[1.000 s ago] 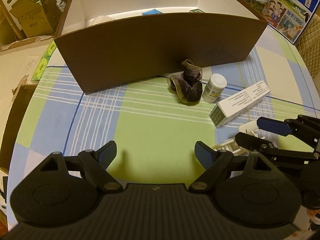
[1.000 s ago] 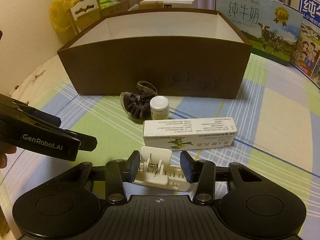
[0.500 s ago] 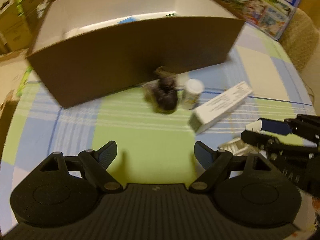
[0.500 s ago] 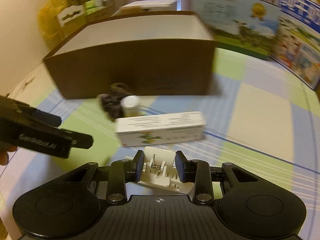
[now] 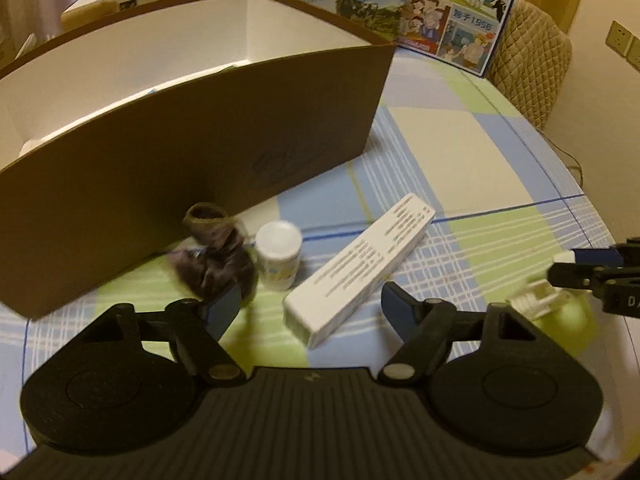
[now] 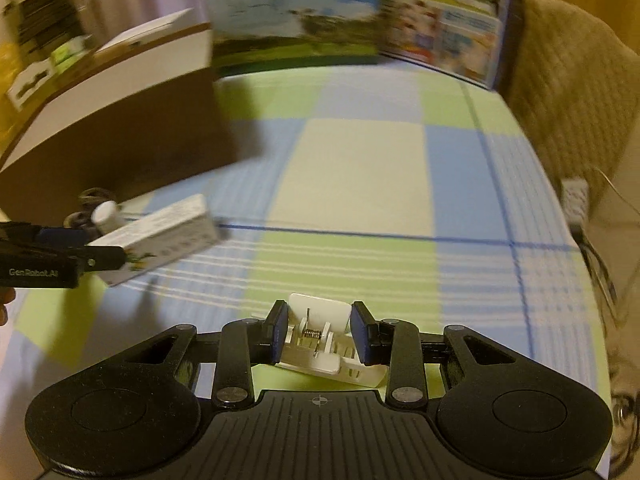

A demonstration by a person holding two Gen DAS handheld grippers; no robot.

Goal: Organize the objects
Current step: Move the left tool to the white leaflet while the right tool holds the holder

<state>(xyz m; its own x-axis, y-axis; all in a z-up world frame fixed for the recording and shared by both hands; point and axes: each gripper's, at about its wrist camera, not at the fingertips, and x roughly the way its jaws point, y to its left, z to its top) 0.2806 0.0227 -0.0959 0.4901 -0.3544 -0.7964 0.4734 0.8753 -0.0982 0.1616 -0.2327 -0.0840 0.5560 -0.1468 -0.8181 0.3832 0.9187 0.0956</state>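
My right gripper (image 6: 319,332) is shut on a white plastic clip (image 6: 320,338) and holds it above the checked tablecloth; it also shows in the left wrist view (image 5: 538,298). My left gripper (image 5: 310,308) is open and empty, just short of a long white carton (image 5: 360,268) lying on the cloth. A small white bottle (image 5: 279,254) and a dark velvet scrunchie (image 5: 212,256) stand left of the carton, in front of a large brown box (image 5: 200,160) with a white inside.
Milk cartons (image 5: 448,8) stand behind the box. A quilted chair back (image 5: 528,60) is at the table's far right edge. The carton (image 6: 160,240) and the left gripper (image 6: 52,256) show at the left of the right wrist view.
My right gripper closed on the white clip and swung right with it. My left gripper moved right and closer to the white carton, still open.
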